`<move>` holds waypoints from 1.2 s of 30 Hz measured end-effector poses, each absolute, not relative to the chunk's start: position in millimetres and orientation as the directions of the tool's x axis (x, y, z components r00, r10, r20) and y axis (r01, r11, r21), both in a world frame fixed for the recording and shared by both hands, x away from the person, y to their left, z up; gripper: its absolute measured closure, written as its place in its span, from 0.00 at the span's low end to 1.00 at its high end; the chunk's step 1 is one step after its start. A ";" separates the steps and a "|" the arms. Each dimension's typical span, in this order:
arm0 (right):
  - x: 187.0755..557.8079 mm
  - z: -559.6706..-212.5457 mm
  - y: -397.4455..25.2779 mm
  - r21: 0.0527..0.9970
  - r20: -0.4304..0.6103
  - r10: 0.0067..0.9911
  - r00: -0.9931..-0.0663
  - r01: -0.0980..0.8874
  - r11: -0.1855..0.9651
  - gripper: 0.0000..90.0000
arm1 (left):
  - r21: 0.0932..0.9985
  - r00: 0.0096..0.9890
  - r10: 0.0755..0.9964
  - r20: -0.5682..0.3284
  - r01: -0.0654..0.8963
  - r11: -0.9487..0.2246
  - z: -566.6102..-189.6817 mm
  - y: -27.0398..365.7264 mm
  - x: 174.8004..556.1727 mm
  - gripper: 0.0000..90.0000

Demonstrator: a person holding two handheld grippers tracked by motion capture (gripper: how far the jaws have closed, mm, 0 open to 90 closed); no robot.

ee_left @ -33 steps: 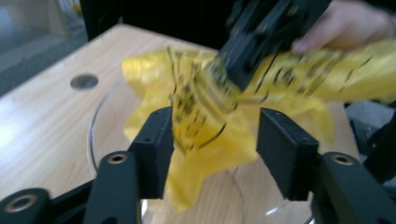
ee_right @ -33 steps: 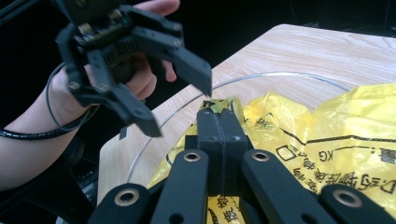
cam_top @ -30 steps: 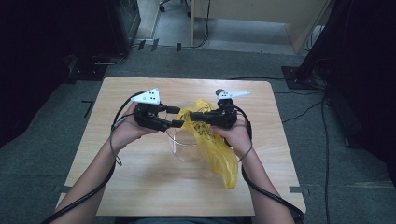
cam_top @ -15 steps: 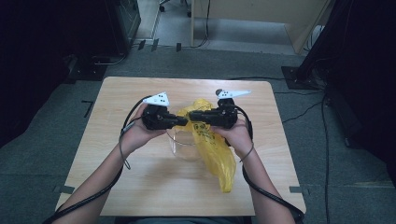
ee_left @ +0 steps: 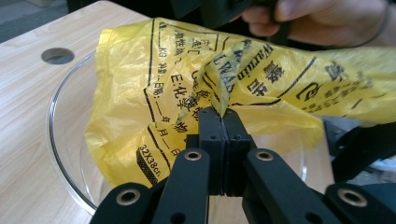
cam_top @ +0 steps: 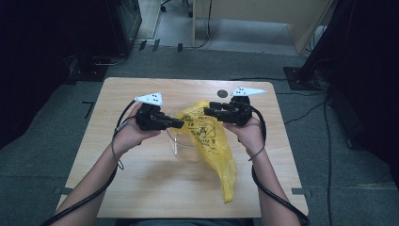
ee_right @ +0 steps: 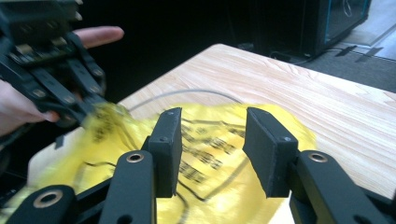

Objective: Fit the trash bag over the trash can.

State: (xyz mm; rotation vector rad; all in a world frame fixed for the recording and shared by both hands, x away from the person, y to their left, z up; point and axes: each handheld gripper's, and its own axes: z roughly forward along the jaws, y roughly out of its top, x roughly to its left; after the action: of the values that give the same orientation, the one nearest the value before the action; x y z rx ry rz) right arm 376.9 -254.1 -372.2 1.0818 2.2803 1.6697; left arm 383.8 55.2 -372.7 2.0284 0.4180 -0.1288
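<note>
- A yellow plastic bag [cam_top: 207,136] with black print lies draped over a clear glass bowl [cam_top: 175,141] at the centre of the wooden tabletop [cam_top: 141,188], its tail trailing toward 5 o'clock.
- The left gripper [cam_top: 181,123], at the bowl's 9 o'clock side, has its jaws pressed together on a pinched fold of the bag.
- The right gripper [cam_top: 207,111], near 1 o'clock of the bowl, hovers just over the bag with its jaws apart, holding nothing.
</note>
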 end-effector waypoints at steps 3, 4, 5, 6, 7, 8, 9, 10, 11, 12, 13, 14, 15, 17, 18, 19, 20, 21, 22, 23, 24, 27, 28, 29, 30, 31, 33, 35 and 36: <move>377.2 -378.1 -246.5 0.860 0.279 0.594 -0.755 0.471 0.195 0.67 | 0.844 0.930 0.234 -0.284 0.359 -0.400 -371.3 58.8 385.5 1.00; 377.4 -380.0 -243.6 0.853 0.278 0.585 -0.762 0.475 0.215 0.68 | 0.845 0.929 0.235 -0.287 0.361 -0.395 -371.1 59.5 385.8 1.00; 377.4 -380.0 -243.6 0.853 0.278 0.585 -0.762 0.475 0.215 0.68 | 0.845 0.928 0.235 -0.289 0.363 -0.392 -370.8 60.4 386.2 1.00; 376.9 -382.7 -237.7 0.844 0.268 0.572 -0.775 0.475 0.248 0.68 | 0.846 0.927 0.233 -0.293 0.365 -0.388 -370.5 61.1 386.4 1.00; 377.0 -383.5 -235.7 0.839 0.273 0.563 -0.780 0.480 0.258 0.68 | 0.848 0.927 0.232 -0.294 0.365 -0.384 -370.1 61.8 386.7 1.00; 376.9 -383.9 -234.3 0.834 0.282 0.558 -0.780 0.487 0.259 0.68 | 0.849 0.927 0.233 -0.295 0.366 -0.381 -369.6 62.4 386.8 1.00; 376.8 -384.2 -232.5 0.829 0.289 0.552 -0.782 0.493 0.264 0.68 | 0.854 0.925 0.232 -0.302 0.371 -0.366 -367.9 64.1 387.1 1.00; 376.5 -384.3 -231.2 0.825 0.297 0.545 -0.784 0.498 0.266 0.67 | 0.854 0.925 0.232 -0.302 0.371 -0.366 -367.9 64.1 387.1 1.00; 376.5 -384.3 -231.2 0.825 0.297 0.545 -0.784 0.498 0.266 0.67 | 0.855 0.925 0.231 -0.302 0.370 -0.364 -367.0 64.8 387.1 1.00; 376.3 -384.3 -230.5 0.823 0.306 0.538 -0.785 0.502 0.266 0.67 | 0.855 0.925 0.232 -0.302 0.370 -0.363 -366.2 65.1 387.0 1.00; 376.3 -384.4 -228.6 0.809 0.330 0.525 -0.784 0.521 0.270 0.67 | 0.854 0.924 0.234 -0.302 0.371 -0.363 -365.1 65.2 386.7 1.00; 376.3 -384.4 -228.6 0.809 0.330 0.525 -0.784 0.521 0.270 0.67 | 0.857 0.925 0.234 -0.300 0.369 -0.360 -364.0 65.4 386.2 1.00; 376.1 -385.0 -226.3 0.798 0.350 0.513 -0.784 0.536 0.275 0.66 | 0.858 0.924 0.235 -0.302 0.371 -0.357 -362.3 65.4 385.9 1.00; 376.1 -385.4 -225.3 0.795 0.353 0.508 -0.786 0.538 0.279 0.65 | 0.857 0.923 0.243 -0.299 0.372 -0.358 -361.5 65.4 386.3 1.00; 376.0 -387.3 -221.6 0.782 0.363 0.491 -0.792 0.546 0.302 0.63 | 0.848 0.914 0.260 -0.311 0.390 -0.358 -361.9 65.3 387.2 1.00; 375.5 -387.8 -220.2 0.774 0.370 0.484 -0.793 0.551 0.311 0.63 | 0.844 0.909 0.270 -0.317 0.400 -0.357 -362.4 65.3 387.8 1.00; 375.3 -388.7 -218.8 0.772 0.371 0.479 -0.796 0.551 0.318 0.62 | 0.838 0.903 0.292 -0.315 0.409 -0.361 -363.6 65.1 388.8 1.00; 375.0 -389.9 -216.5 0.765 0.373 0.472 -0.799 0.552 0.332 0.62 | 0.835 0.902 0.307 -0.305 0.408 -0.369 -364.4 64.7 389.3 1.00; 374.6 -390.4 -215.2 0.758 0.377 0.472 -0.797 0.558 0.337 0.62 | 0.831 0.897 0.327 -0.297 0.411 -0.375 -366.1 63.6 389.8 1.00; 374.7 -390.9 -214.2 0.756 0.376 0.469 -0.799 0.558 0.344 0.61 | 0.828 0.894 0.333 -0.300 0.417 -0.374 -367.2 63.0 390.3 1.00; 374.6 -391.0 -213.9 0.752 0.378 0.468 -0.799 0.559 0.348 0.60 | 0.822 0.889 0.345 -0.300 0.425 -0.379 -368.7 61.8 391.2 1.00; 374.6 -392.0 -213.6 0.752 0.364 0.472 -0.803 0.552 0.359 0.54 | 0.812 0.887 0.360 -0.289 0.426 -0.399 -372.6 58.0 393.1 1.00; 374.9 -392.7 -213.6 0.751 0.354 0.478 -0.804 0.549 0.367 0.53 | 0.808 0.886 0.363 -0.288 0.428 -0.405 -373.9 56.6 393.6 1.00; 375.0 -393.2 -213.7 0.754 0.347 0.478 -0.807 0.543 0.369 0.51 | 0.805 0.885 0.366 -0.287 0.430 -0.410 -375.1 55.5 393.9 1.00; 375.1 -393.3 -214.0 0.754 0.344 0.478 -0.808 0.542 0.372 0.50 | 0.802 0.885 0.368 -0.284 0.430 -0.416 -376.5 54.2 394.5 1.00; 375.1 -393.1 -214.5 0.756 0.344 0.478 -0.808 0.541 0.370 0.50 | 0.796 0.886 0.369 -0.283 0.431 -0.425 -378.4 52.9 395.2 1.00; 374.3 -390.9 -216.9 0.769 0.333 0.479 -0.812 0.528 0.360 0.48 | 0.790 0.885 0.371 -0.282 0.434 -0.434 -381.2 51.3 396.2 1.00; 374.0 -387.8 -220.2 0.788 0.321 0.482 -0.815 0.512 0.342 0.46 | 0.778 0.882 0.371 -0.291 0.444 -0.444 -385.4 49.6 398.1 1.00; 373.8 -386.0 -222.3 0.799 0.315 0.483 -0.817 0.503 0.330 0.46 | 0.771 0.879 0.369 -0.301 0.452 -0.448 -387.0 49.2 399.0 1.00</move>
State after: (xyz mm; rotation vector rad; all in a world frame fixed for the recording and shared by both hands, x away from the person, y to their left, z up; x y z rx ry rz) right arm 373.8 -222.3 -386.0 0.9563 2.5778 1.5611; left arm 399.0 49.2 -387.0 2.0851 0.5929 -0.1096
